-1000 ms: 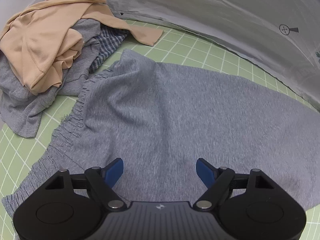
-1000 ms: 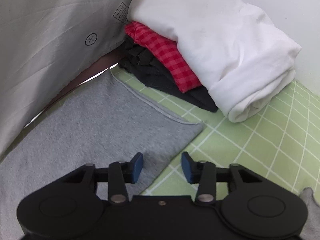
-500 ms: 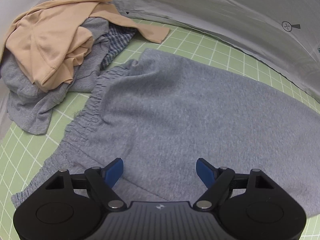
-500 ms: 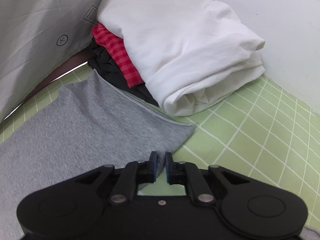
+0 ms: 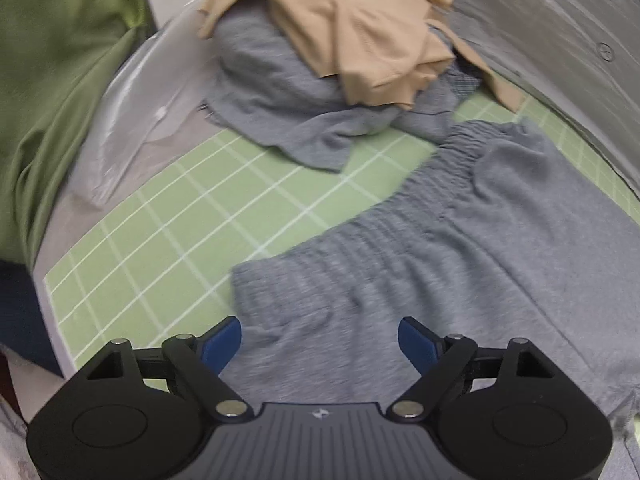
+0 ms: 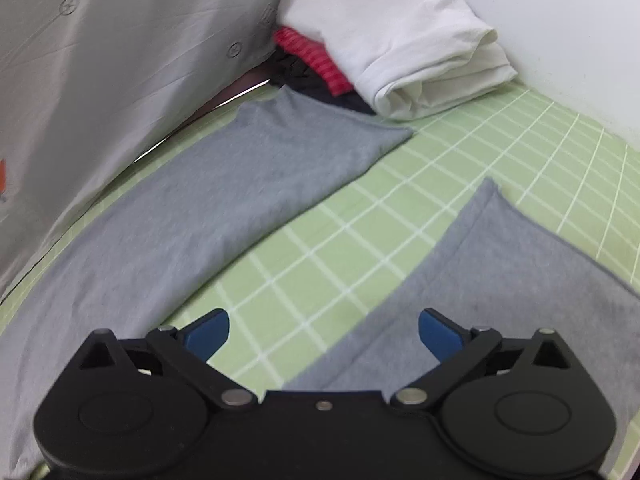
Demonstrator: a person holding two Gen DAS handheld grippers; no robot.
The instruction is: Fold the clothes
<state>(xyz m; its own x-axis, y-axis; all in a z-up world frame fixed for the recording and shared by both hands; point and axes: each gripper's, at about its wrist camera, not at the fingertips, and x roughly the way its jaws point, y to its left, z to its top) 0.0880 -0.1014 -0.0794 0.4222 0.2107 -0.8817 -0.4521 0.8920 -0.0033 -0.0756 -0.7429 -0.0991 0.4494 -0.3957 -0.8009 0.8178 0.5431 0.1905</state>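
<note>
Grey pants lie spread flat on the green grid tabletop, waistband just ahead of the left tongs, both legs apart ahead of the right tongs; not folded. Both tongs wide, holding nothing. Folded stack far ahead of right tongs; unfolded heap beyond left tongs remains.

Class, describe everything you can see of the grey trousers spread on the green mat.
The grey trousers look like soft heathered jersey with a gathered elastic waistband. They lie flat on the green grid mat, legs spread apart in a V: one leg reaches toward the folded stack, the other leg lies nearer. Both grippers hover open above them, gripping nothing.
</note>
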